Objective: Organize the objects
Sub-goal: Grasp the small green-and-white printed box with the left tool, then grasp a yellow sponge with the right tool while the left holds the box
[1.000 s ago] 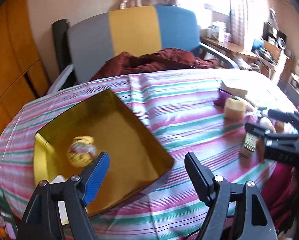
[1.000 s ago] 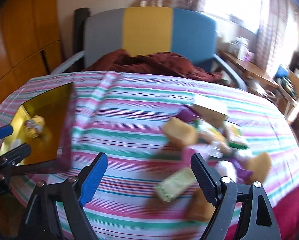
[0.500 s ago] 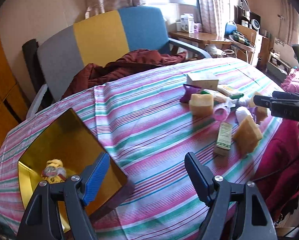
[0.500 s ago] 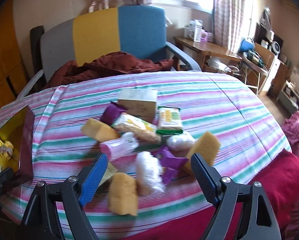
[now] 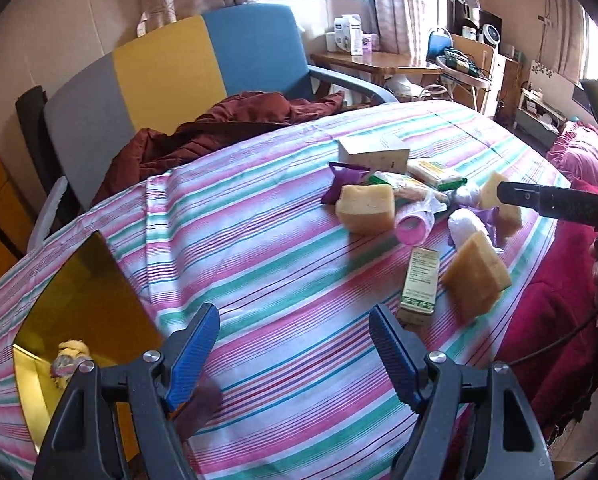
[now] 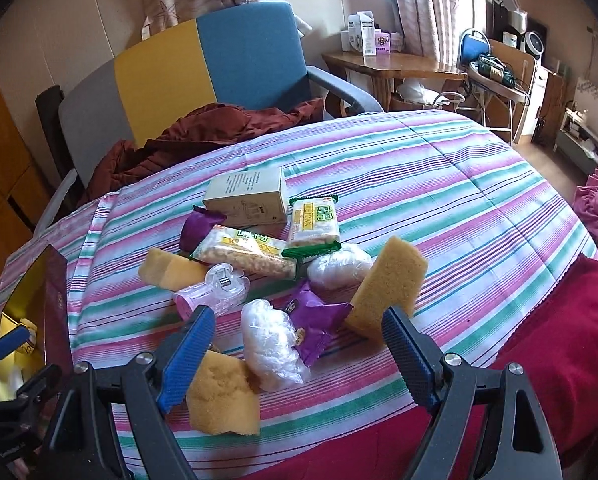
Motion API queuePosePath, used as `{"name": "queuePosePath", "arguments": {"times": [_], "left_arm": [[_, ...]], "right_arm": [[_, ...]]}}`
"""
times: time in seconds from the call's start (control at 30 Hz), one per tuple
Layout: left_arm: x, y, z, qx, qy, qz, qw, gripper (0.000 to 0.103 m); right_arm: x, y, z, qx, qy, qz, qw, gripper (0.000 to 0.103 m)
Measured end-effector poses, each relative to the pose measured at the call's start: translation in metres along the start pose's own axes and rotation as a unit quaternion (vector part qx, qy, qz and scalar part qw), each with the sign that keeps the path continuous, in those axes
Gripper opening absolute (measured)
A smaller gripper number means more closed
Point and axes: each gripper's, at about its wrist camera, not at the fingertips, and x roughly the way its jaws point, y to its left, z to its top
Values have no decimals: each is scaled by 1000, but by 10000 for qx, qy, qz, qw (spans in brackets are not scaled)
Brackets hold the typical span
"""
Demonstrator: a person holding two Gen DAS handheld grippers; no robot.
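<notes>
Jaws stand apart and empty on both your grippers: the right gripper (image 6: 295, 350) hangs over the near edge of the pile, with a crumpled clear plastic bag (image 6: 273, 344) and a purple foil sachet (image 6: 319, 320) between its blue pads, and a yellow sponge block (image 6: 223, 396) just beside its left pad. Your left gripper (image 5: 295, 348) hovers over bare pink-and-green striped cloth on the bench (image 5: 259, 248), the open gold-lined box (image 5: 87, 300) at its left. Beyond the pile, rice-cracker packets (image 6: 315, 224) lie against a cream carton (image 6: 247, 196).
</notes>
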Motion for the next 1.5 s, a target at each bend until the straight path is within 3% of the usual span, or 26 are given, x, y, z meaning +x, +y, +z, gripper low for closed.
{"name": "queuePosePath", "arguments": {"times": [0.07, 0.23, 0.37, 0.43, 0.53, 0.7, 0.87, 0.93, 0.97, 1.1, 1.23, 1.4, 1.5], "left_arm": [[8, -4, 2, -6, 84, -111, 9999, 76], [36, -1, 8, -461, 553, -853, 9938, 72], [47, 1, 14, -769, 627, -1362, 9857, 70], [54, -2, 19, -799, 679, -1433, 9841, 70], [59, -12, 24, -656, 709, -1550, 9832, 66], [66, -50, 22, 174, 820, -1866, 9788, 61], [87, -74, 21, 617, 1050, -1812, 9759, 54], [98, -78, 21, 645, 1114, -1732, 9764, 43], [105, -78, 20, 584, 1212, -1764, 9751, 33], [95, -66, 8, 334, 1059, -1948, 9745, 30], [80, -44, -9, 24, 953, -1824, 9786, 30], [52, -15, -26, -221, 745, -1661, 9831, 30], [38, -3, -31, -384, 633, -1633, 9838, 30]], "right_arm": [[0, -2, 0, 67, 0, 54, 10000, 86], [3, -17, 0, 526, 41, 271, 9982, 86], [7, -24, -1, 769, 103, 434, 9960, 86], [7, -23, -1, 798, 92, 466, 9957, 86], [6, -24, -1, 807, 69, 513, 9954, 86], [9, -26, -1, 851, 148, 645, 9942, 86], [10, -26, -1, 862, 174, 719, 9935, 86], [11, -26, -1, 855, 204, 743, 9934, 86], [11, -26, -1, 849, 221, 748, 9933, 86], [13, -22, -1, 702, 293, 846, 9935, 85], [16, -2, -2, 59, 471, 899, 9948, 73], [24, 35, -17, -666, 1094, 1119, 9854, 72], [32, 54, -30, -1039, 1406, 814, 9812, 63]]}}
